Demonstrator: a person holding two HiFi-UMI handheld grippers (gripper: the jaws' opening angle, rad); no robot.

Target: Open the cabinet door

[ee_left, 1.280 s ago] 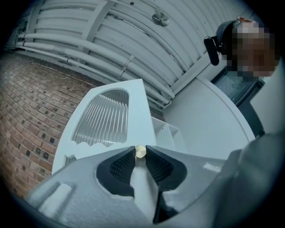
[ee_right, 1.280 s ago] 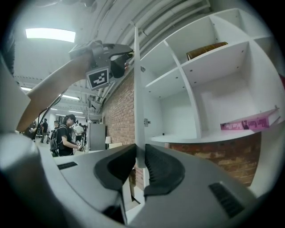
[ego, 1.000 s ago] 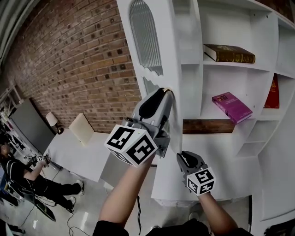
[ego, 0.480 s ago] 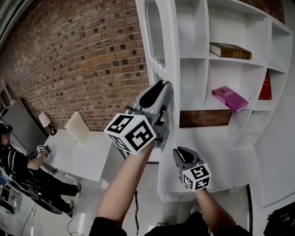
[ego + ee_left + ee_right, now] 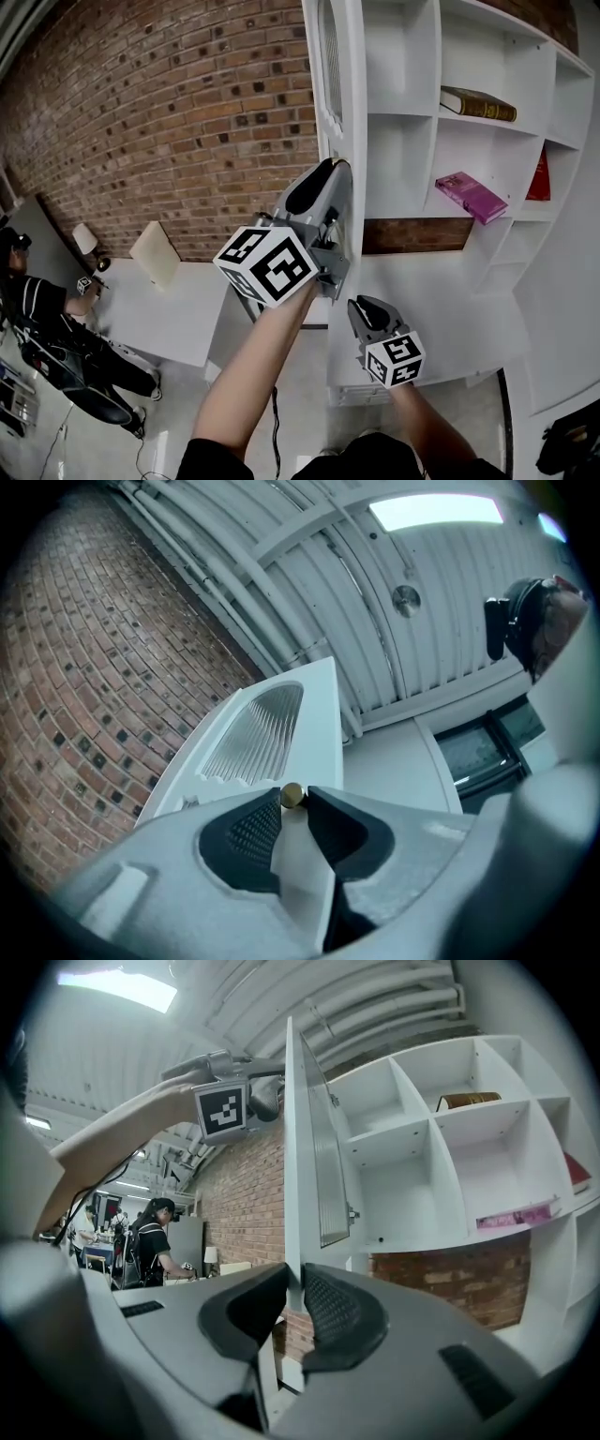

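Note:
The white cabinet door (image 5: pixel 337 84) with a ribbed arched pane stands swung out, nearly edge-on in the head view. My left gripper (image 5: pixel 334 171) is raised against the door's free edge and is shut on the small brass knob (image 5: pixel 292 795); the door's edge (image 5: pixel 300 714) runs up from between the jaws. Lower down, my right gripper (image 5: pixel 364 306) points level at the same edge. Its jaws (image 5: pixel 292 1283) stand almost together with the door's edge (image 5: pixel 294 1147) between the pads. Behind the door the white cabinet (image 5: pixel 403 112) shows its open shelves.
On the shelves lie a brown book (image 5: pixel 478 103), a pink book (image 5: pixel 471 197) and a red book (image 5: pixel 539 178). A brick wall (image 5: pixel 169 112) stands left of the cabinet. A white table (image 5: pixel 159 309) with a lamp (image 5: pixel 86 242) and a person (image 5: pixel 37 309) are at lower left.
The door has swung further out, from showing its face to nearly edge-on. Both grippers have moved sideways with it, keeping their places on its edge.

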